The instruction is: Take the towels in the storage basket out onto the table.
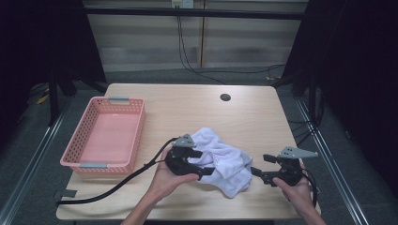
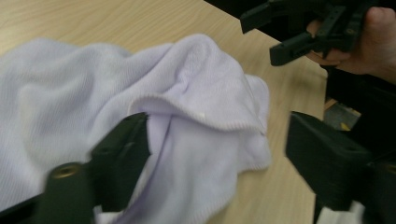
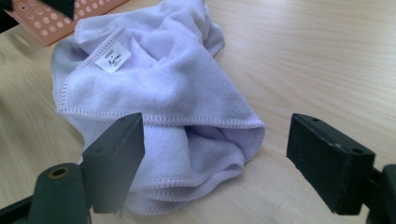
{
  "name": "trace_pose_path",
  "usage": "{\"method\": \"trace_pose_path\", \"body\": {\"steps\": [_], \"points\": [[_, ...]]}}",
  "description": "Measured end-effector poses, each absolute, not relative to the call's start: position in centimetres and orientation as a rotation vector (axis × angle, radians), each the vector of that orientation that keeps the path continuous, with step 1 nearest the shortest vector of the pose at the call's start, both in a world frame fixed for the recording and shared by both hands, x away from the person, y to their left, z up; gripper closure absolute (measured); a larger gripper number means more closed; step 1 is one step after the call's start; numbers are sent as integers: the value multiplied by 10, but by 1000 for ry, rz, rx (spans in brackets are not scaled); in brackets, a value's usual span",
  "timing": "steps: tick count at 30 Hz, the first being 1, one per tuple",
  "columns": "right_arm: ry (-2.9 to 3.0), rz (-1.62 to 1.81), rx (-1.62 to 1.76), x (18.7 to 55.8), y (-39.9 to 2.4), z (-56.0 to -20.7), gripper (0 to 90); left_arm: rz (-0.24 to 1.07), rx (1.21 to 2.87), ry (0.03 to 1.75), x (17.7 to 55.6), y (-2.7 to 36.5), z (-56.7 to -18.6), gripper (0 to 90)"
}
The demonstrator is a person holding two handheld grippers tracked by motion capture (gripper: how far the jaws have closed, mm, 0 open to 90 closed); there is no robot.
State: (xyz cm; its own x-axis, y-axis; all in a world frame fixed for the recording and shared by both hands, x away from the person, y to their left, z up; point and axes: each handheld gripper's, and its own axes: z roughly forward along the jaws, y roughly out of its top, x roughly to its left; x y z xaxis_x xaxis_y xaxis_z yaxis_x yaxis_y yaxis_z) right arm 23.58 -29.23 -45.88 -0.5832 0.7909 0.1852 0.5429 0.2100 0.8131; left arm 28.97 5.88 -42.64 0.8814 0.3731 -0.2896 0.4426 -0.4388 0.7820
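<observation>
A pale wooden table with rounded corners (image 1: 197, 101) carries a shallow pink plastic basket with perforated walls (image 1: 89, 119) near its left edge (grey handle clips sit at both short ends of the basket). Toward the far edge of the table, right of centre, is a small round dark hole (image 1: 225, 97). Beyond the table, black cables (image 1: 187, 58) hang down a light panelled wall (image 1: 244, 42) and trail across the grey carpeted floor (image 1: 141, 75).
</observation>
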Motion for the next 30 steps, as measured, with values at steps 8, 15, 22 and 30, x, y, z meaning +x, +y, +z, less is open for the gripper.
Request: {"method": "trace_pose_path", "body": {"steps": [8, 15, 22, 30], "points": [[2307, 1341, 1101, 253, -255, -437, 329, -4, 2022, 727, 263, 112, -442, 492], [2413, 1369, 993, 289, -205, -429, 483, 0, 2053, 727, 274, 101, -464, 504], [2586, 1224, 941, 317, -156, -463, 355, 22, 2150, 727, 289, 73, -484, 344], [2589, 1268, 993, 318, -161, -469, 814, 58, 2081, 731, 295, 70, -485, 753]]}}
